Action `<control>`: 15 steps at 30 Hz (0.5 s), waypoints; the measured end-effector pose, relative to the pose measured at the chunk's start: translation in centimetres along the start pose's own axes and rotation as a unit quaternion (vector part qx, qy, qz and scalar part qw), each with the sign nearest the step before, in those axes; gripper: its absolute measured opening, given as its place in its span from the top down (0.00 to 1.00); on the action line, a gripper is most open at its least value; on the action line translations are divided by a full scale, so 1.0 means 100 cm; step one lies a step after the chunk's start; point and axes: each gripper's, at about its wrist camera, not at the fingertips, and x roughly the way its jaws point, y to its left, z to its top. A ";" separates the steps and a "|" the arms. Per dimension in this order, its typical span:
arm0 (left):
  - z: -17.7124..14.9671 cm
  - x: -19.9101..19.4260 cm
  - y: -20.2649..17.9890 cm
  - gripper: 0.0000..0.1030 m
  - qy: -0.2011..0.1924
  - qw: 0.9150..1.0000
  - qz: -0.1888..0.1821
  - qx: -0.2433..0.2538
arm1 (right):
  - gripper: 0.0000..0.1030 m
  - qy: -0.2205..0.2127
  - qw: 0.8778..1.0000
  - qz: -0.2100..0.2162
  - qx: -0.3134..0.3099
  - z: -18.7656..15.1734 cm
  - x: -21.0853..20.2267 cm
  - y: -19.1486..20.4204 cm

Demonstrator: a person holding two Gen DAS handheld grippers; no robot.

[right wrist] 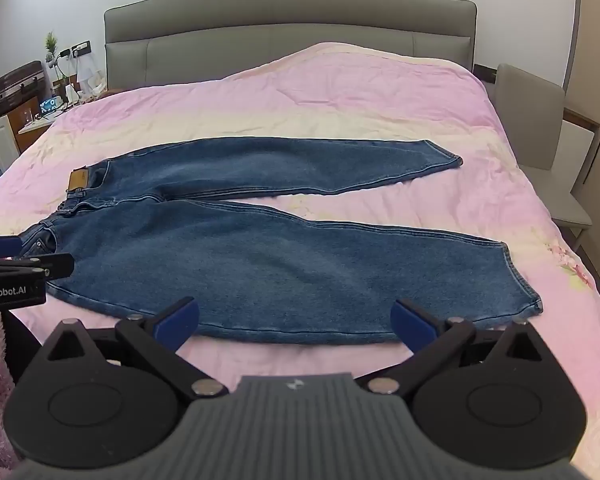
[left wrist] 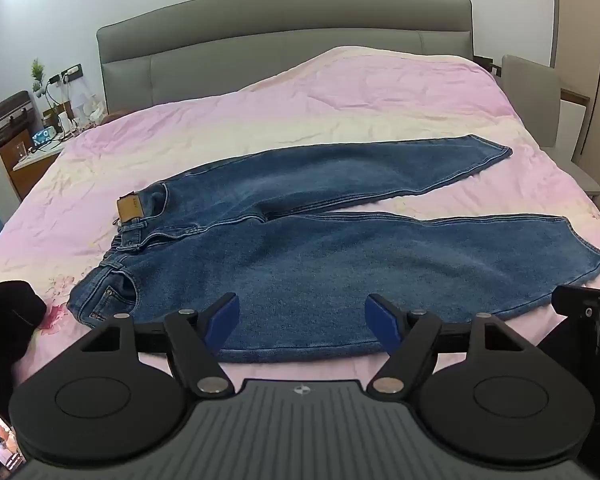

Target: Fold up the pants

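Blue jeans (left wrist: 300, 248) lie flat on the pink bedspread (left wrist: 340, 92), waistband with a tan patch (left wrist: 130, 208) to the left, both legs spread apart to the right. My left gripper (left wrist: 302, 312) is open and empty, hovering over the near leg's front edge. In the right wrist view the jeans (right wrist: 260, 256) lie the same way; my right gripper (right wrist: 294, 320) is open and empty above the near leg's lower edge. The left gripper (right wrist: 4, 268) shows at that view's left edge, near the waistband.
A grey headboard (left wrist: 284, 36) stands at the back. A cluttered nightstand (left wrist: 40, 136) with a plant and cables is at the left. A grey chair (right wrist: 540, 128) stands to the right of the bed. A black object (left wrist: 8, 320) lies at the near left.
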 end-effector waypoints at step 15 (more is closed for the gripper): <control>-0.002 0.000 0.006 0.20 0.007 1.000 0.004 0.000 | 0.05 0.003 1.000 -0.001 0.001 0.001 0.006 0.005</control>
